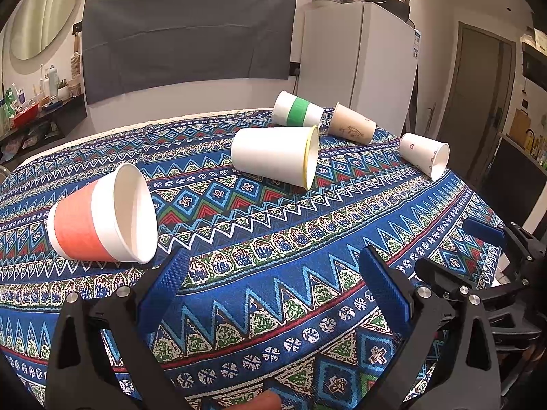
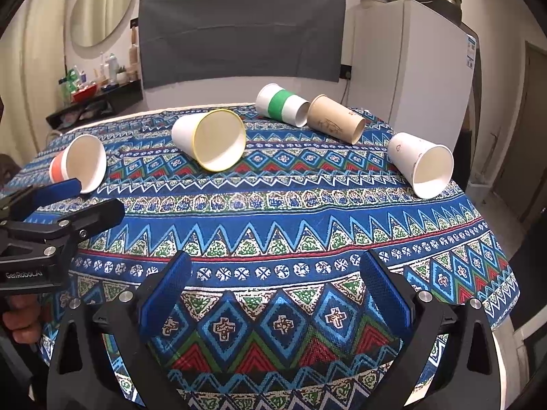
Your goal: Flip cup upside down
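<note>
Several paper cups lie on their sides on the patterned tablecloth (image 1: 273, 239). A red-banded cup (image 1: 99, 217) lies near left, just beyond my left gripper (image 1: 273, 266), which is open and empty. A yellow-rimmed white cup (image 1: 277, 155) lies mid-table, with a green-banded cup (image 1: 297, 109), a brown cup (image 1: 352, 124) and a heart-print cup (image 1: 425, 153) farther back. My right gripper (image 2: 273, 273) is open and empty above the near table. From it I see the red-banded cup (image 2: 80, 164), yellow-rimmed cup (image 2: 212, 140), green-banded cup (image 2: 282, 104), brown cup (image 2: 335, 123) and heart-print cup (image 2: 422, 162).
The other gripper shows at the right edge in the left wrist view (image 1: 492, 256) and at the left edge in the right wrist view (image 2: 51, 212). A white fridge (image 1: 359, 65) stands behind the table. The table's right edge (image 2: 506, 273) drops off close by.
</note>
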{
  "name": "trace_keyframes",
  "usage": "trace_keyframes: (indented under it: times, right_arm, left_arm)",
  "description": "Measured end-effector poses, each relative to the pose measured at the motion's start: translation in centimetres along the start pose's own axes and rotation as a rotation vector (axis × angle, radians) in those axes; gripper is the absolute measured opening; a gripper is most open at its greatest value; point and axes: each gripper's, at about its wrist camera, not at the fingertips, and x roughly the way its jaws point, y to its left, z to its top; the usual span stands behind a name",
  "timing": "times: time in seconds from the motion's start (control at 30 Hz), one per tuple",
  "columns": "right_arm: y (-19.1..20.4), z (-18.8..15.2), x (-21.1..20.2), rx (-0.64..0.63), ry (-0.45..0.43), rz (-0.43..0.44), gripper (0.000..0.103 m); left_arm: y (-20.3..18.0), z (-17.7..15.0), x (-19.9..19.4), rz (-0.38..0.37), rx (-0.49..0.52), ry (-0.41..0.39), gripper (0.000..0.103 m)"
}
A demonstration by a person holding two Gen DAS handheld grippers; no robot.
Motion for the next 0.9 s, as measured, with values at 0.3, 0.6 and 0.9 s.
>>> trace_keyframes:
  times: [0.3,0.6,0.9]
  right_arm:
    - [0.04,0.02,0.25,0.001,0.013,0.002,0.095]
    - [0.0,0.06,0.3,0.001,0.013,-0.001,0.095]
    - [-0.08,0.1,0.39,0.006,0.017,-0.009,0.095]
  left_arm:
    - [-0.29,0.05,-0.2,0.004,0.009,-0.006,0.097]
    - [-0.42,0.1,-0.19,0.001,0.012,-0.001,0.097]
    - [-0.54,0.18,0.14,-0.004,0.019,0.009,0.097]
